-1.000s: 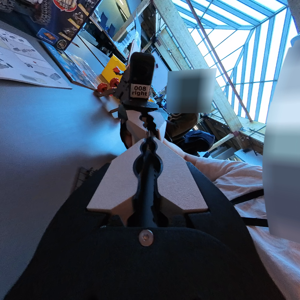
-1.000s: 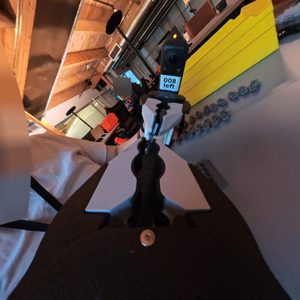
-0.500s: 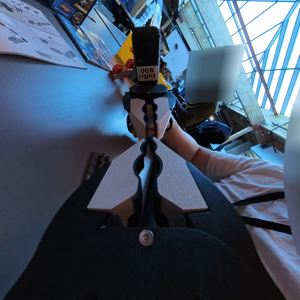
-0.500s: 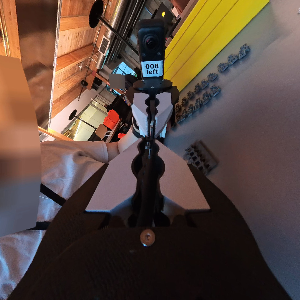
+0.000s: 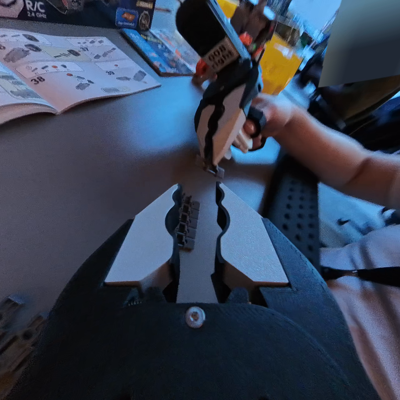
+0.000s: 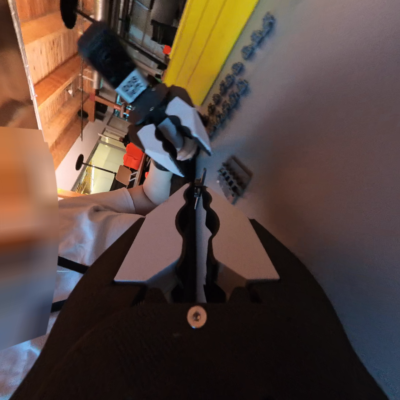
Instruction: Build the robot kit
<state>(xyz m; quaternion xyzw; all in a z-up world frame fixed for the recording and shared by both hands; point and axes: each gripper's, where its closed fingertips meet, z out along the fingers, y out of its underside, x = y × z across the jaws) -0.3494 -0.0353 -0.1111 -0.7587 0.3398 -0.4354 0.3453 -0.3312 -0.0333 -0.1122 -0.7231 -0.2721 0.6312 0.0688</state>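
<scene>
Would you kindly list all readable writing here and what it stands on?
I cannot quote writing; its bearers:
Open instruction booklet: step numbers, legible.
Dark box behind it: print, legible.
Blue flat box: blurred.
Label on right gripper holding small grey piece: blurred.
Label on left gripper: blurred.

A short grey track strip (image 5: 187, 223) of about 5 joined links lies flat on the grey table (image 5: 65, 162), well in from its edges. It sits between the spread fingers of the left gripper (image 5: 197, 186), close against the left finger and apart from the other. A single small grey link (image 6: 202, 176) is pinched edge-on at the tips of the right gripper (image 6: 195, 184), lifted off the table and just beside the strip's far end. 2 rows of loose grey links (image 6: 233, 86), blurred, lie farther off along the table edge by a yellow bin (image 6: 207, 43).
</scene>
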